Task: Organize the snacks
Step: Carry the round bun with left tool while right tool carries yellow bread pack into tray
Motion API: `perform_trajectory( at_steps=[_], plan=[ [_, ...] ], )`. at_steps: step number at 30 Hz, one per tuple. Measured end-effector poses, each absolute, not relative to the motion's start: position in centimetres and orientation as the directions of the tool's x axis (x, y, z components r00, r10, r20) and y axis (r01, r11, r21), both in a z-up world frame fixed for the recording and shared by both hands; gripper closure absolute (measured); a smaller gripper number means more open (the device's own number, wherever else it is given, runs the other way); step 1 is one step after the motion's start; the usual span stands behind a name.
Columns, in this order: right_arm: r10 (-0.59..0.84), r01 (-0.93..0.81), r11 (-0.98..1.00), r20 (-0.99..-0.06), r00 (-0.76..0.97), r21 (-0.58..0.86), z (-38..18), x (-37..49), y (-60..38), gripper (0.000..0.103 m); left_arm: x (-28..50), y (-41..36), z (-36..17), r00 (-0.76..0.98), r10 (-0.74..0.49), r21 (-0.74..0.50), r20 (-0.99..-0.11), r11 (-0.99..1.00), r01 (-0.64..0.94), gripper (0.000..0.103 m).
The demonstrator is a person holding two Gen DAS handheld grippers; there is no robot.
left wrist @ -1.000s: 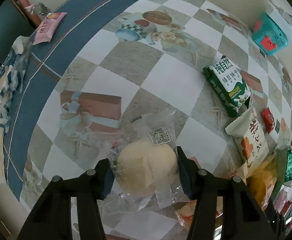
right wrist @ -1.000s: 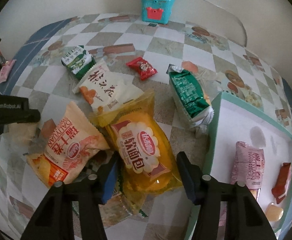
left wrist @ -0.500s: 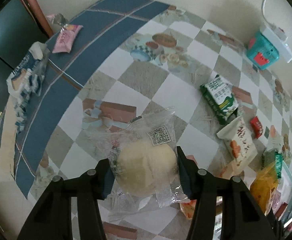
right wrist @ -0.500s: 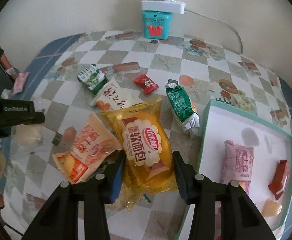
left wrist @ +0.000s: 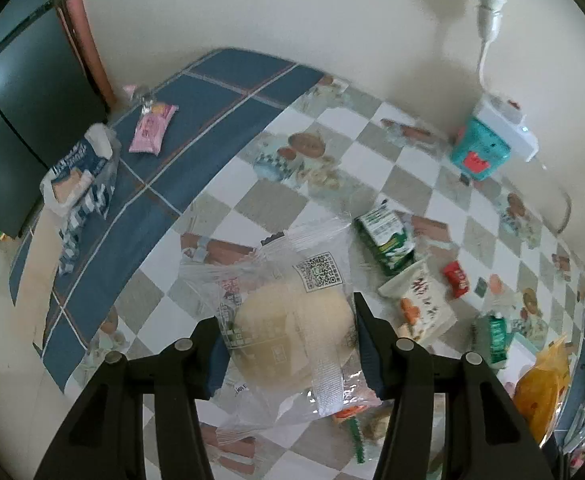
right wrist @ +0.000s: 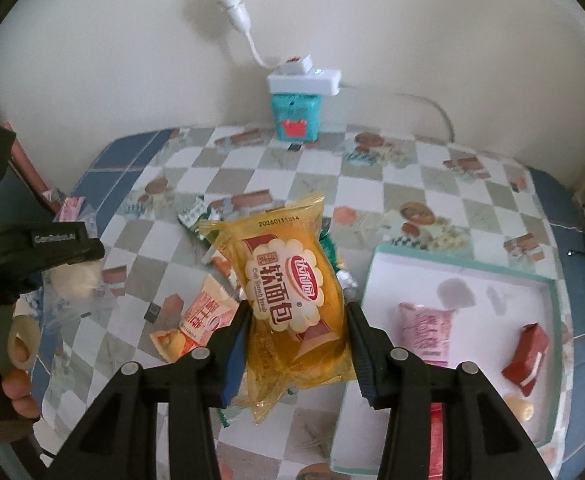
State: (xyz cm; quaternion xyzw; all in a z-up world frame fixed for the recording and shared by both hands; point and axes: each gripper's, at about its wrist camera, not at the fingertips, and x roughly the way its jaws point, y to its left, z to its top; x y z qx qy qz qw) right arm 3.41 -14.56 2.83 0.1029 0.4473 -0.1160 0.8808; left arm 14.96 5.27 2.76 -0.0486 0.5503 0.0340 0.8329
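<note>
Our left tool [left wrist: 292, 344] gripped the clear-wrapped bun [left wrist: 292, 332] above the bench [left wrist: 376, 176]; our right tool [right wrist: 296, 340] clamped the yellow bread packet [right wrist: 288, 292], beside the tray [right wrist: 468, 268].

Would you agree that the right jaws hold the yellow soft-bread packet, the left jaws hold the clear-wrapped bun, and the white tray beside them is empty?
Not quite: the white tray is not empty. The right wrist view shows a pink packet and a red packet lying in it. The yellow soft-bread packet and the clear-wrapped bun are held as you say.
</note>
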Motion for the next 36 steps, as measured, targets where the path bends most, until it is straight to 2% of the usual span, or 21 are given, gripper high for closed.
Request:
perform_trajectory(
  at_steps=[9,13,17,29,36],
  plan=[
    [-0.149,0.403,0.907,-0.797,0.585,0.126,3.5,1.1,-21.3,0.055,12.8,0.6,5.4,0.442,-0.048,-0.068,-0.896,0.997,-0.029,0.047],
    [-0.182,0.477,0.867,-0.799,0.573,0.145,3.4,-0.5,-25.2,0.055,11.4,-3.5,5.8,0.433,-0.122,-0.108,-0.893,0.993,0.057,0.047],
    [-0.206,0.556,0.813,-0.808,0.552,0.172,3.0,-2.4,-29.4,0.055,9.9,-8.2,5.8,0.422,-0.152,-0.096,-0.894,0.984,0.151,0.047],
    [-0.220,0.727,0.643,-0.850,0.479,0.243,0.7,-7.4,-38.5,0.055,5.6,-19.8,3.5,0.348,-0.243,-0.091,-0.905,0.912,0.400,0.047],
    [-0.140,0.737,0.616,-0.882,0.450,0.279,-2.8,-6.5,-39.1,0.055,4.7,-24.5,1.1,0.302,-0.249,-0.091,-0.920,0.887,0.454,0.047]
  ],
)
